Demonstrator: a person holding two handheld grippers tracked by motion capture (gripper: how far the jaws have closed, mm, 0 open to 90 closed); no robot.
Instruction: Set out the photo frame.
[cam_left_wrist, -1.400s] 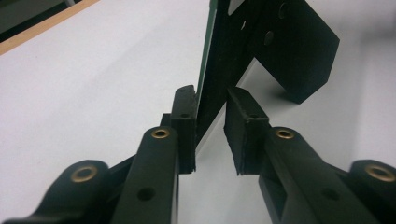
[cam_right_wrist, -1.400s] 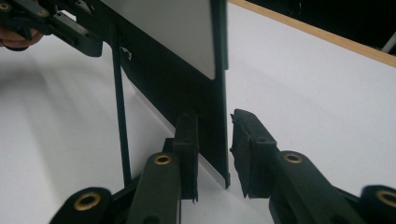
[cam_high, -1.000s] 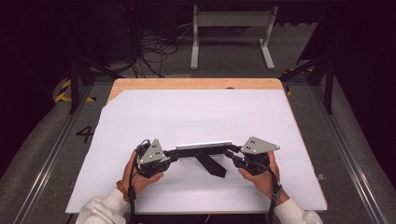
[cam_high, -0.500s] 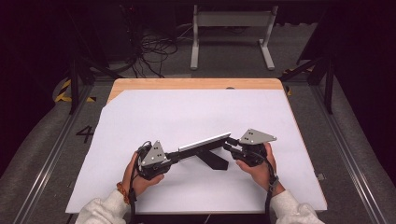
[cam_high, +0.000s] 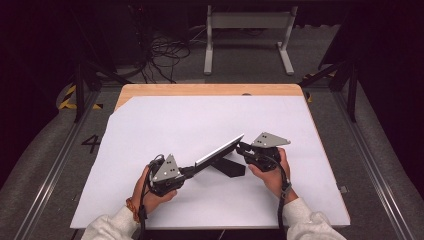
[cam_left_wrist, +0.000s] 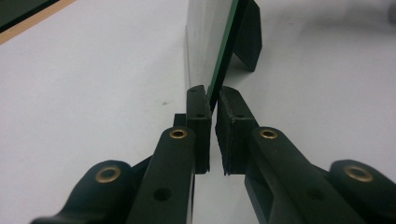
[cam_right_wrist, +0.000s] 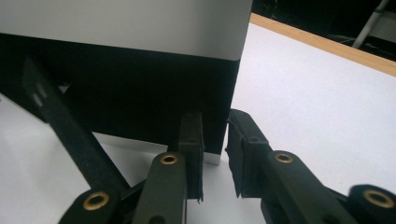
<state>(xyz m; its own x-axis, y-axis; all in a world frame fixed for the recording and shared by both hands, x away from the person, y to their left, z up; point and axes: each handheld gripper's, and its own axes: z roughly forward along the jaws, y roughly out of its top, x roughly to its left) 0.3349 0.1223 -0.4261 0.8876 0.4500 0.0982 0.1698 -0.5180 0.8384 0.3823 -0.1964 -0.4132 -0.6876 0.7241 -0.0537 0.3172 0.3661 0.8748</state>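
Nearest are the person's two hands, one on each gripper. The left hand sits at the near left of the white sheet, and the right hand is a little farther and to the right. Each gripper carries one grey plate, so there are two plates.

The left gripper points far-right. In the left gripper view its two pads are pinched narrow on the near end of the one frame, whose thin edge runs down between them.

The frame stands on edge near the middle of the sheet's near half and slants from near-left to far-right between the two grippers. Its single black stand props it from the near-right side and touches the sheet.

The right gripper points left at the frame's far-right end. In the right gripper view its jaws have just been closing, and a narrow gap remains between the two pads. The frame's dark back and lower corner lie just beyond that gap, with the stand to the left. I cannot tell whether a pad touches the frame.

Farther off, the sheet ends at one strip of bare wood along the table's far edge. Beyond it are a tangle of cables on the floor and two white legs of a rack.
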